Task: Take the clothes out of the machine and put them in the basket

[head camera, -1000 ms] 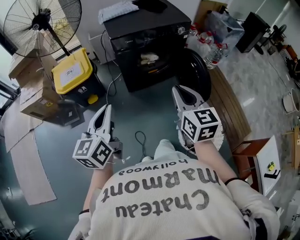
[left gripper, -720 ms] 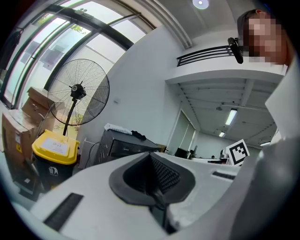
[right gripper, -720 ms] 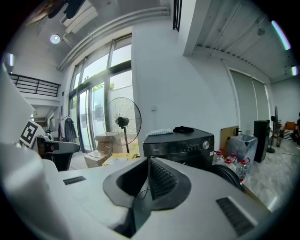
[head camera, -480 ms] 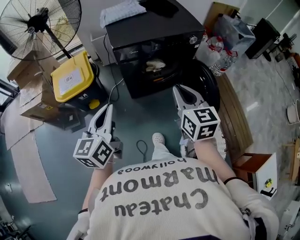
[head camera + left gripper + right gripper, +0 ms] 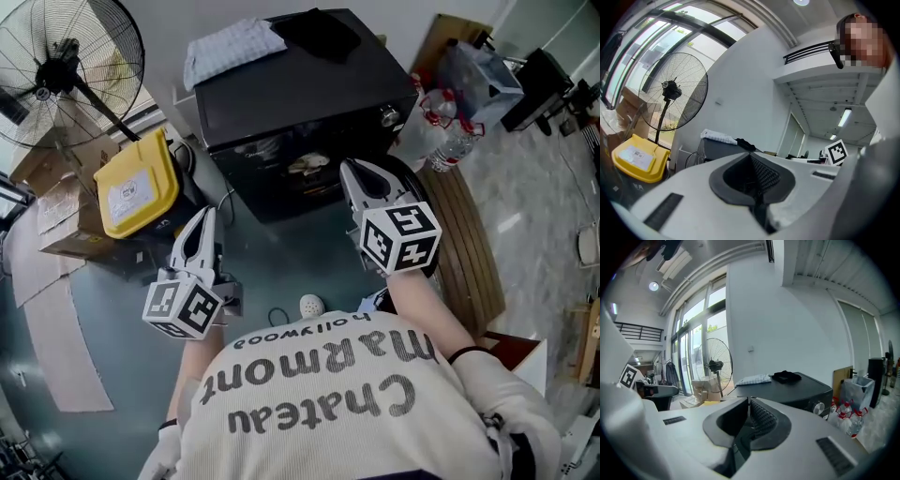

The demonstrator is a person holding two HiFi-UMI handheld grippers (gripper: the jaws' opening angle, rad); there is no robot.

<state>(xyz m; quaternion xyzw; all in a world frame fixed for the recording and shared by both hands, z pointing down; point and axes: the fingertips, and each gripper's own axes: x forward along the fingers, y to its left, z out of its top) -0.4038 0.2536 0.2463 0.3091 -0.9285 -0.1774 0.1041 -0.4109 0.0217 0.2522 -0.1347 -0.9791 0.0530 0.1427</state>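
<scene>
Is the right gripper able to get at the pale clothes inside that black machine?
Probably yes: the machine has its door hanging open, nothing blocks the clothes, and the right gripper points that way. Its jaws are shut and must open first.

Standing fan (image 5: 58, 70), yellow-lidded bin (image 5: 131, 187), cardboard boxes (image 5: 61, 220), water bottles (image 5: 450, 141).

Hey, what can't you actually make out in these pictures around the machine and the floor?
Clothes in the machine: head view shows only a pale piece in the opening; the machine's top hides the rest.
Machine's opening: in both gripper views, hidden behind that view's own jaws.
Basket: none made out; the person's torso and right hand-held gripper cover nearby floor in head view.
Yellow bin label: too small to read.
</scene>
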